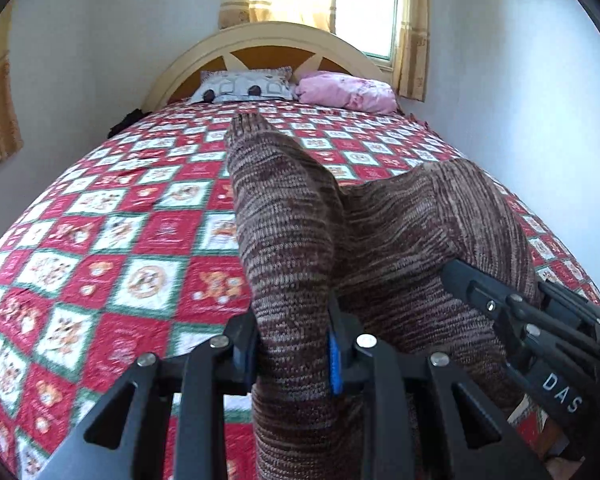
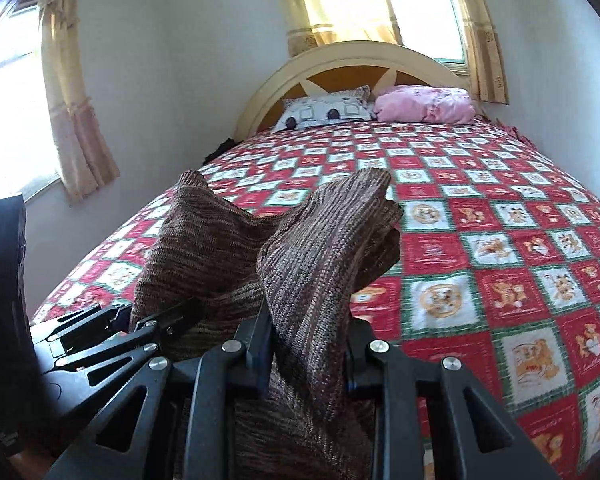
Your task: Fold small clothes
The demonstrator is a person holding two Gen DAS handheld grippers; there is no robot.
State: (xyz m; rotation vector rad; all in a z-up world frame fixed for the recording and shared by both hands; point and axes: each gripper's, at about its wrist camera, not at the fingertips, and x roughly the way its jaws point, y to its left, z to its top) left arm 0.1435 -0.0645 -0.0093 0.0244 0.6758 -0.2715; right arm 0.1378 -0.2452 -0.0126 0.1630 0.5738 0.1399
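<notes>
A brown striped knitted garment (image 1: 300, 220) is held up over the near end of the bed. My left gripper (image 1: 294, 344) is shut on one edge of it. My right gripper (image 2: 306, 356) is shut on another edge of the same garment (image 2: 320, 248), which bunches and sags between the two. In the left wrist view the right gripper (image 1: 532, 320) shows at the right. In the right wrist view the left gripper (image 2: 112, 328) shows at the left. The garment's lower part is hidden below both cameras.
The bed has a red, white and green checked quilt (image 1: 120, 240), also in the right wrist view (image 2: 500, 260). A patterned pillow (image 1: 244, 88) and a pink pillow (image 1: 348, 90) lie at the cream headboard (image 1: 268, 36). White walls stand on both sides; curtained windows (image 2: 420, 4) are behind.
</notes>
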